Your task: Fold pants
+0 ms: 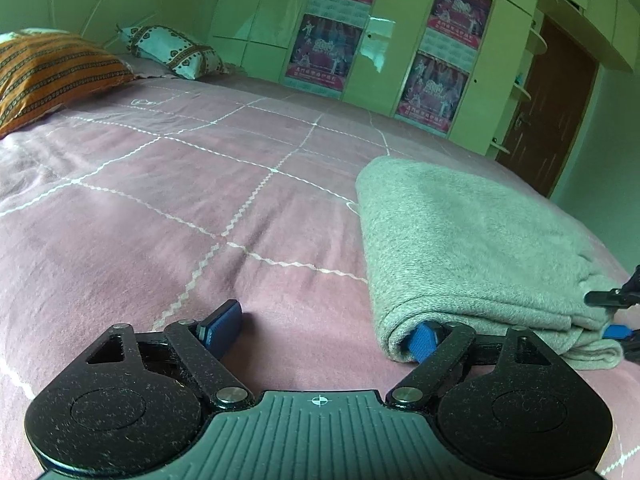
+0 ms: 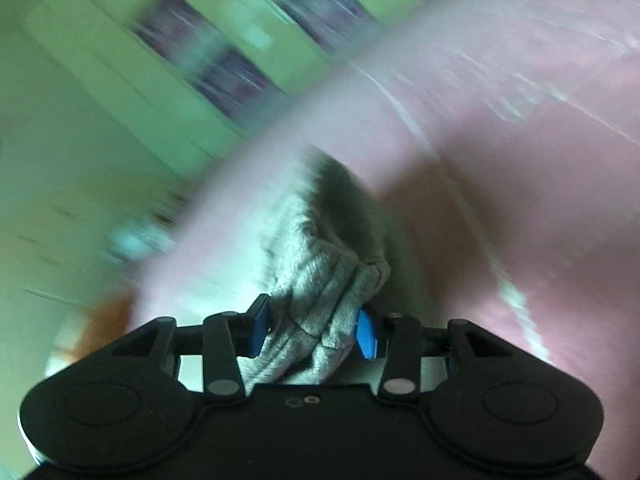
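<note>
Grey pants (image 1: 472, 248) lie folded on the pink bed cover (image 1: 200, 208), at the right of the left wrist view. My left gripper (image 1: 324, 332) is open wide and low over the bed; its right fingertip (image 1: 424, 340) is tucked under the near left corner of the pants, its left fingertip (image 1: 224, 320) rests on bare cover. My right gripper (image 2: 314, 330) has a bunched grey edge of the pants (image 2: 320, 280) between its blue pads, its jaws partly closed around it. That view is motion blurred. The right gripper also shows in the left wrist view (image 1: 616, 316) at the pants' right edge.
An orange striped pillow (image 1: 52, 72) and a white patterned pillow (image 1: 176, 52) lie at the far left of the bed. Green wardrobe doors with posters (image 1: 328, 36) stand behind, a brown door (image 1: 552, 108) at the right.
</note>
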Demonstrator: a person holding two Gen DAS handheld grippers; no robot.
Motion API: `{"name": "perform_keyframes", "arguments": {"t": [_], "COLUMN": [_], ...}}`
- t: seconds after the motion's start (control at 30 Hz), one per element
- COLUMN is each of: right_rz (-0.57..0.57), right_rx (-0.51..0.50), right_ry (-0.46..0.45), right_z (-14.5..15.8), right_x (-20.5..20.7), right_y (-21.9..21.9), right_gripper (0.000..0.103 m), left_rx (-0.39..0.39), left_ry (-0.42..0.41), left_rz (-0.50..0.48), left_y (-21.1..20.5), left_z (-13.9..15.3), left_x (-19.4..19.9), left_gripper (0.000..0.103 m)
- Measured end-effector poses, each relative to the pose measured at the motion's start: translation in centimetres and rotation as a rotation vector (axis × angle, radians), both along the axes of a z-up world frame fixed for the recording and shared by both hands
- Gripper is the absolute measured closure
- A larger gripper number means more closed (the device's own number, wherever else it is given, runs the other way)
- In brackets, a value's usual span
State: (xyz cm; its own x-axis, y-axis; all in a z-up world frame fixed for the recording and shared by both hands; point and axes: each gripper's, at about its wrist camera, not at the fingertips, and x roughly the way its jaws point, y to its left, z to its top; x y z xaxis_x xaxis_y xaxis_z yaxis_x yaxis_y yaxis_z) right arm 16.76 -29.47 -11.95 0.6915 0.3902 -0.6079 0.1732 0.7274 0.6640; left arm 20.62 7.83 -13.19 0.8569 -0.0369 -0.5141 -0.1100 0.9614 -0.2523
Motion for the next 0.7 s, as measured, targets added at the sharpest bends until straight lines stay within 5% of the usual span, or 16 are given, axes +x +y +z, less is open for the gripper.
{"name": "perform_keyframes", "arguments": {"t": [0.33, 0.5, 0.6, 0.7], "right_rz": [-0.072, -0.089, -0.014, 0.088], "right_rx": [0.000, -0.087, -0.129, -0.167], "right_ry": [-0.113, -0.260, -0.288, -0.296], "right_z": [1.9, 4.3, 5.3, 5.9], "right_x": [-2.9, -3.4, -1.1, 1.1], "right_y": [-2.0, -2.8, -0.7, 1.9], "right_gripper": [0.056, 0.083, 0.085, 0.086], "left_rx": [0.012, -0.071, -0.103, -0.049], "left_ry": [0.041, -0.007, -0.027, 0.024], "left_rz": [-0.042, 0.059, 0.031, -0.029], "left_y": [1.9, 4.3, 3.1, 0.2], "left_z": [1.9, 4.3, 5.6, 5.7], "left_x": [-2.9, -2.5, 0.3, 3.5], "left_gripper": [0.018, 0.018, 0.018, 0.018]}}
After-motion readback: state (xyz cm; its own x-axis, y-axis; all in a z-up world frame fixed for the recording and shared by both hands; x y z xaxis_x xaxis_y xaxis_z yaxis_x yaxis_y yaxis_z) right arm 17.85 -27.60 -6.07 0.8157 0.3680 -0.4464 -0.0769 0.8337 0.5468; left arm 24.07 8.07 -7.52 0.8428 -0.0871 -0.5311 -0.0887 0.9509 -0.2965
